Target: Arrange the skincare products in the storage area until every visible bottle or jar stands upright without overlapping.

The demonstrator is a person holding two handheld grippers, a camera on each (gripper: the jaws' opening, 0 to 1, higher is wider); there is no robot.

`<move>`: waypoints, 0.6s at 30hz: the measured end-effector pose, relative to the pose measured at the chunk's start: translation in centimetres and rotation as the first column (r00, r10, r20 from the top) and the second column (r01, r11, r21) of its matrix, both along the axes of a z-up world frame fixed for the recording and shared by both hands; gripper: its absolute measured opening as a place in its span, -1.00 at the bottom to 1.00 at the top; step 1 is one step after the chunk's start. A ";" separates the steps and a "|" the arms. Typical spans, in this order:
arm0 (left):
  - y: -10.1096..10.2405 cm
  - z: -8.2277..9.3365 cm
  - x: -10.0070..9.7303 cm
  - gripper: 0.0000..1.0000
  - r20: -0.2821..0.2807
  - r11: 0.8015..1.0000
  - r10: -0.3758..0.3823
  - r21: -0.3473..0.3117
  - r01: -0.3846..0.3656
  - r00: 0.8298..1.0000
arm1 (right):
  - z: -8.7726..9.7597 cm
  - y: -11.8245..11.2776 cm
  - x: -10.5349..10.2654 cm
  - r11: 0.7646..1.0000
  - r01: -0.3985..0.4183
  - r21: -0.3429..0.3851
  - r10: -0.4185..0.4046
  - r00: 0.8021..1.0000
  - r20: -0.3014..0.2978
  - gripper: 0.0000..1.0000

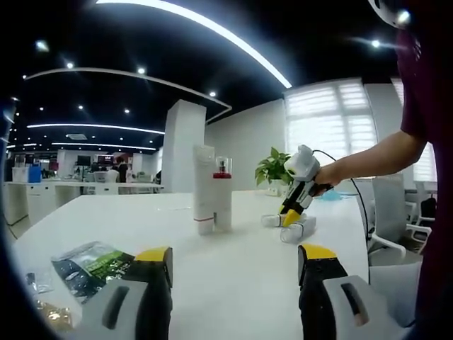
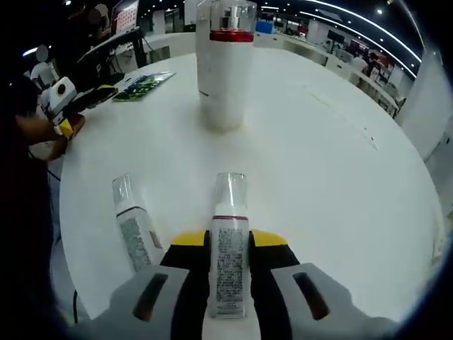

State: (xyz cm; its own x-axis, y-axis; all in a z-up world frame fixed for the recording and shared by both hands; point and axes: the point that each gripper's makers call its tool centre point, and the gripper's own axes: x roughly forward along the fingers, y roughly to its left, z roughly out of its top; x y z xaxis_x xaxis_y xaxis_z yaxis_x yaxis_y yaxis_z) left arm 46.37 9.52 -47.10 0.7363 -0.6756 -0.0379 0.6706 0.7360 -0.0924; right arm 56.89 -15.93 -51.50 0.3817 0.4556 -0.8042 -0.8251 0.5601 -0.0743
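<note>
A: What does the right gripper [image 2: 228,244] hold?
B: Its jaws clamp a lying bottle [image 2: 229,241] on the white worktop [image 2: 340,163]; a second bottle [image 2: 133,221] lies just beside.
A: The left gripper [image 1: 237,263]?
B: Jaws apart, empty. Two upright bottles [image 1: 212,190] stand mid-worktop.

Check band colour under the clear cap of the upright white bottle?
Red band on the tall upright white bottle; clearest in right gripper view.

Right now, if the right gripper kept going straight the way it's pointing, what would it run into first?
Probably the upright white bottle with the red band, standing dead ahead on the table; depth is uncertain. The right gripper already clamps a lying bottle.
</note>
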 end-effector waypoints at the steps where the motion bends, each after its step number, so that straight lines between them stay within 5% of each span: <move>1: 0.0 0.0 0.0 0.49 -0.001 1.000 -0.001 -0.001 0.001 1.000 | 0.0 0.0 0.0 1.000 0.017 0.008 -0.017 1.000 0.003 -0.61; 6: 0.2 0.2 0.1 0.49 -0.006 1.000 0.003 -0.019 -0.003 1.000 | 0.4 0.0 0.2 0.999 0.028 0.023 -0.029 0.999 0.031 -0.63; 18: 0.8 0.8 0.2 0.49 -0.015 0.998 0.019 -0.058 -0.020 1.000 | 5.4 1.8 0.4 0.970 0.076 0.231 -0.113 0.982 0.150 -0.63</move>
